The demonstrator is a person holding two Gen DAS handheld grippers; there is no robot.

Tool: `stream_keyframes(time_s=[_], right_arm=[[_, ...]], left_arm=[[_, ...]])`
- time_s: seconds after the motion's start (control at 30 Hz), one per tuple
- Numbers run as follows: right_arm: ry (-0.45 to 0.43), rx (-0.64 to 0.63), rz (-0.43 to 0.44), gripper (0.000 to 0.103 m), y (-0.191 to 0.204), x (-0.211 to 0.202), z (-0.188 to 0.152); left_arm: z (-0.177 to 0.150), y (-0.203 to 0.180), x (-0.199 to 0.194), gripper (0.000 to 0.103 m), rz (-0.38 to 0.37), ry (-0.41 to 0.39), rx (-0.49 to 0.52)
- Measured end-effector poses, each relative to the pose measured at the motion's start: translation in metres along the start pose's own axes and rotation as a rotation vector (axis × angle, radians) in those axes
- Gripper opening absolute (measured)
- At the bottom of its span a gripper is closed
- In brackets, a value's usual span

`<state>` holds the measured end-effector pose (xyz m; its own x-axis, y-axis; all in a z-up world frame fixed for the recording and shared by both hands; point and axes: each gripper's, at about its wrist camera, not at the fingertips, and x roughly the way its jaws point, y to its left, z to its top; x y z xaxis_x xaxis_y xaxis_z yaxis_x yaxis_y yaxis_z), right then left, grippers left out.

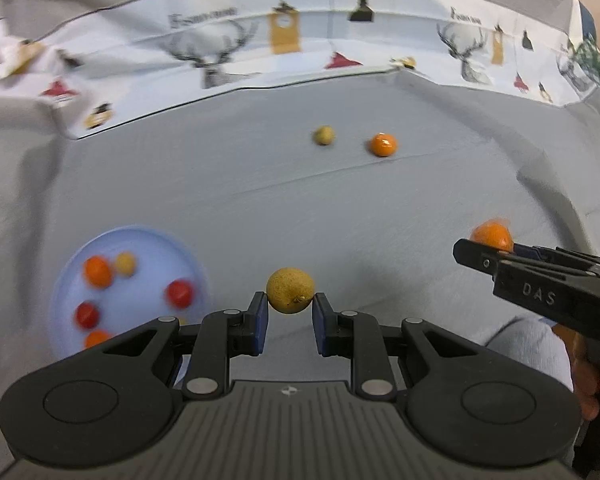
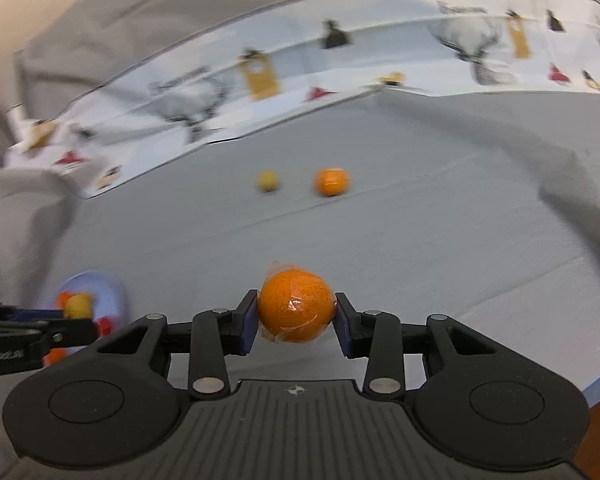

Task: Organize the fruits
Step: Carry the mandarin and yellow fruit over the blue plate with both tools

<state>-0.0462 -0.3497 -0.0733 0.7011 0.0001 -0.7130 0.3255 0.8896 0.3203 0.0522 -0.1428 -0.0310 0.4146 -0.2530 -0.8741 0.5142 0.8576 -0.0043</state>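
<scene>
Left gripper [image 1: 290, 307]: jaws closed on a small yellow fruit [image 1: 290, 290], pads on its two sides, held clear of the cloth. Skin matte, pitted, brown stem nub facing the camera. Looks light and firm; round, so it could roll out if the pinch sits off its widest line.

Right gripper [image 2: 296, 314]: jaws closed on an orange [image 2: 296, 307], pads at its widest girth. It sits in thin clear film, crinkled and glossy. Judged slick under the pads; the film may slide on the peel. Light, slightly yielding; a hard squeeze would bruise it.

Plate [image 1: 148, 240]: pale blue, round, shallow rim, smooth. Holds red, orange and yellow pieces, blurred. Lies near the left gripper, to its left.

Grey cloth [image 1: 260, 200]: soft, creased, grips a little. Two loose fruits lie far off on it: a yellow one [image 1: 323, 135] and an orange one [image 1: 383, 144], side by side, apart.

Printed deer cloth [image 1: 220, 60] behind.
</scene>
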Motion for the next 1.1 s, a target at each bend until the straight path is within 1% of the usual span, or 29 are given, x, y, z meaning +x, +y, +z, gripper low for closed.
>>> stream_keyframes(time_s=[0.2,0.3,0.43,0.6,0.7,0.87,1.0,1.1], right_arm=[[-0.017,-0.089,0.109,0.04,0.056,-0.043,-0.018],[-0.022,-0.129,0.152,0.04,0.081,-0.06,-0.027],[-0.028,-0.188,0.194,0.04,0.112,-0.083,-0.042],[-0.028,-0.244,0.249,0.04,0.141,-0.108,-0.065],[-0.03,-0.287,0.267,0.04,0.155,-0.12,-0.081],[-0.037,-0.357,0.272,0.04,0.169,-0.134,-0.099],[-0.035,-0.382,0.262,0.04,0.173,-0.138,-0.104],[-0.032,-0.385,0.254,0.04,0.175,-0.137,-0.104]], left_arm=[[-0.039,0.039,-0.058,0.026,0.024,-0.048,-0.079],[-0.058,0.058,-0.081,0.026,0.041,-0.07,-0.11],[-0.079,0.075,-0.103,0.026,0.076,-0.082,-0.143],[-0.106,0.09,-0.128,0.026,0.11,-0.097,-0.177],[-0.12,0.095,-0.14,0.026,0.135,-0.111,-0.192],[-0.136,0.099,-0.152,0.026,0.14,-0.122,-0.223],[-0.143,0.102,-0.155,0.026,0.127,-0.124,-0.249],[-0.144,0.102,-0.154,0.026,0.122,-0.124,-0.246]])
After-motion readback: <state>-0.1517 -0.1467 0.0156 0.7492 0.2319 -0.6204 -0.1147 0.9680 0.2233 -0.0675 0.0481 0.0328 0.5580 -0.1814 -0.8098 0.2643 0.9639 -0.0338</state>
